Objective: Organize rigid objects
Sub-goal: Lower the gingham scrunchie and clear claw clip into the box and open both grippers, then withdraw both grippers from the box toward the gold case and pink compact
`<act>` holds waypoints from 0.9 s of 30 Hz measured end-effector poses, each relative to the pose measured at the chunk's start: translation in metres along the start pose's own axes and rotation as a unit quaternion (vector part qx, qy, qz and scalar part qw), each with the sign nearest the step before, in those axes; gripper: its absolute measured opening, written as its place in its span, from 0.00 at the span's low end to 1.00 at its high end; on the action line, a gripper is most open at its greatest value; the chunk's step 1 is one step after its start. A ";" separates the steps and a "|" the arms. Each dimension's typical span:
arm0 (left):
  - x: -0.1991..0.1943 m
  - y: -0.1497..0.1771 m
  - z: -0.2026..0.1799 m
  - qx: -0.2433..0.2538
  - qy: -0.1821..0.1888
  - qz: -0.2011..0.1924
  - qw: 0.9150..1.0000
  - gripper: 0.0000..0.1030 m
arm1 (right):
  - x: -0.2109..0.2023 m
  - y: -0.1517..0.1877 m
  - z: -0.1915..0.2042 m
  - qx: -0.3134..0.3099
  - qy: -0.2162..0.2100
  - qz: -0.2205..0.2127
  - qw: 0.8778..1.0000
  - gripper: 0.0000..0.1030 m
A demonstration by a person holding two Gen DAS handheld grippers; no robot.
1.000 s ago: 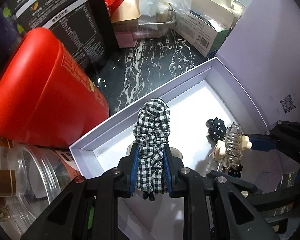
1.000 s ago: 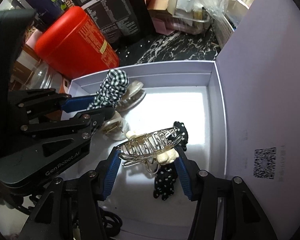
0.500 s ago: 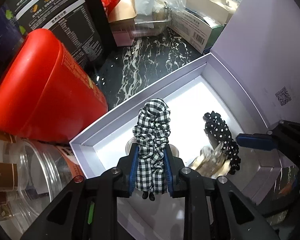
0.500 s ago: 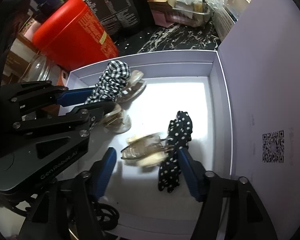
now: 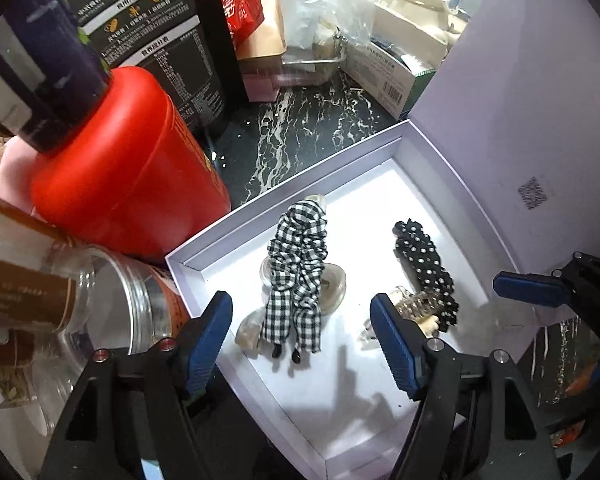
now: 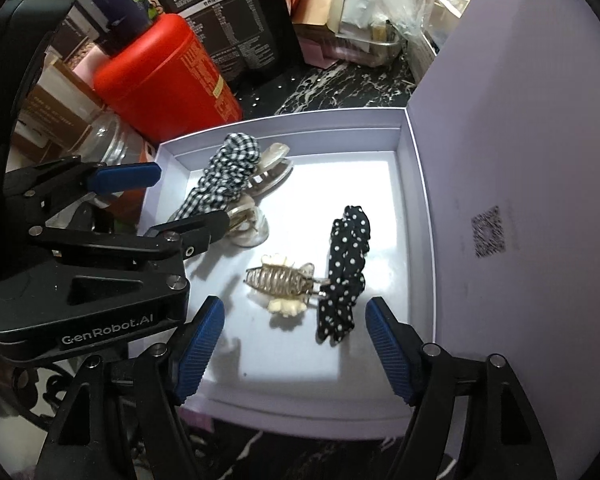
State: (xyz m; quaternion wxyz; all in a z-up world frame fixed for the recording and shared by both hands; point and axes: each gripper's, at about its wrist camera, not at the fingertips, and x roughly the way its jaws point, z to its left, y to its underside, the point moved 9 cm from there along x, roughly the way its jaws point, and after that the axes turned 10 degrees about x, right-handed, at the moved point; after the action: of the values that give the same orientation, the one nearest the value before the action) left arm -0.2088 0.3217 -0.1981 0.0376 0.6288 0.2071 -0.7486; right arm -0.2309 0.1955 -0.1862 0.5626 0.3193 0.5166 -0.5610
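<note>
black-and-white gingham scrunchie (image 5: 300, 276); black white-dotted scrunchie (image 6: 346, 272); red canister (image 5: 128, 168); lavender box (image 6: 284, 404)

Handheld two-finger grippers: appearance

The left gripper (image 5: 300, 334) and right gripper (image 6: 292, 344) share one build: matte black angular linkage arms with triangular cut-outs, joined by silver round-head screws at the pivots. The fingers (image 6: 198, 344) carry ribbed blue pads. The left gripper's black body bears white "GenRobot.AI" lettering (image 6: 107, 331) on its lower edge.
</note>
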 end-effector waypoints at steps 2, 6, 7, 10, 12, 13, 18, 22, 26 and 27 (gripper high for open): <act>-0.006 0.001 -0.001 -0.004 0.002 -0.003 1.000 0.69 | -0.007 0.002 0.002 -0.002 0.001 -0.003 1.000 0.72; -0.020 0.003 -0.002 -0.012 0.002 -0.015 1.000 0.69 | -0.021 0.006 0.007 -0.009 0.005 -0.014 1.000 0.72; -0.025 0.003 -0.002 -0.015 0.001 -0.018 1.000 0.69 | -0.025 0.006 0.008 -0.009 0.005 -0.017 1.000 0.72; -0.035 0.004 0.000 -0.021 0.000 -0.028 0.999 0.69 | -0.034 0.005 0.009 -0.009 0.008 -0.026 1.000 0.72; -0.045 0.006 0.001 -0.028 0.002 -0.036 0.999 0.69 | -0.043 0.004 0.010 -0.008 0.009 -0.034 0.999 0.72; -0.049 0.007 0.000 -0.030 0.004 -0.039 0.999 0.69 | -0.047 0.004 0.010 -0.008 0.009 -0.037 0.999 0.72; -0.076 0.007 0.000 -0.033 0.001 -0.065 0.997 0.69 | -0.067 0.003 0.015 -0.014 0.009 -0.057 0.998 0.72; -0.096 0.007 0.002 -0.035 -0.012 -0.081 0.996 0.69 | -0.080 0.003 0.021 -0.019 0.009 -0.068 0.997 0.72; -0.111 0.013 0.003 -0.033 -0.023 -0.093 0.995 0.69 | -0.090 0.005 0.028 -0.028 0.007 -0.078 0.997 0.72; -0.115 0.016 0.003 -0.034 -0.026 -0.095 0.995 0.69 | -0.093 0.006 0.031 -0.031 0.008 -0.081 0.996 0.72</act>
State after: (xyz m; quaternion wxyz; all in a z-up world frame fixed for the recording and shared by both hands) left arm -0.1827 0.2824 -0.0915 -0.0065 0.5853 0.2902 -0.7571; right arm -0.2030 0.1959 -0.0920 0.5208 0.2635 0.5627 -0.5855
